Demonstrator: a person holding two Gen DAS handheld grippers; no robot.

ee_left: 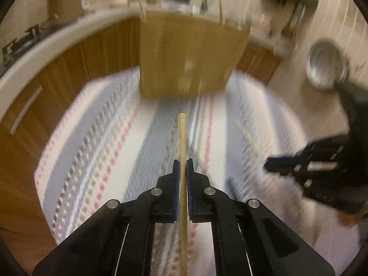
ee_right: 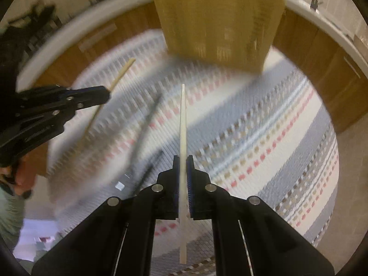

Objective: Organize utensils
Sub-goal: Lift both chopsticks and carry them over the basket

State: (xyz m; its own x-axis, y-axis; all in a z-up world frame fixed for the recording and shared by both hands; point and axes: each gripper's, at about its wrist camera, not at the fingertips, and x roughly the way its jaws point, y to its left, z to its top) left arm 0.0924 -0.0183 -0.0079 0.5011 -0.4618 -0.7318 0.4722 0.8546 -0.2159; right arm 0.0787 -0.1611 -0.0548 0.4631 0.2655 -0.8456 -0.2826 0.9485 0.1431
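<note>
Wooden and thin, a chopstick [ee_left: 182, 138] is pinched tight in the left hand-held gripper [ee_left: 183, 163]. It points to 12 o'clock at a woven basket [ee_left: 191, 57]. The right hand-held gripper [ee_right: 183, 159] is squeezed shut on a white chopstick [ee_right: 182, 126] that points to 12 o'clock too. Both are above a striped cloth [ee_right: 264, 138]. Dark utensils [ee_right: 147, 124], too blurry to name, lie on the cloth at 9 o'clock of the white chopstick.

A: Where is the tall woven straw basket [ee_left: 188, 55]?
B: On the striped woven table mat [ee_left: 96, 151], at its far edge, before the wooden cabinets [ee_left: 69, 64].
A: Beyond those?
B: A white countertop [ee_left: 57, 39] above them.
</note>
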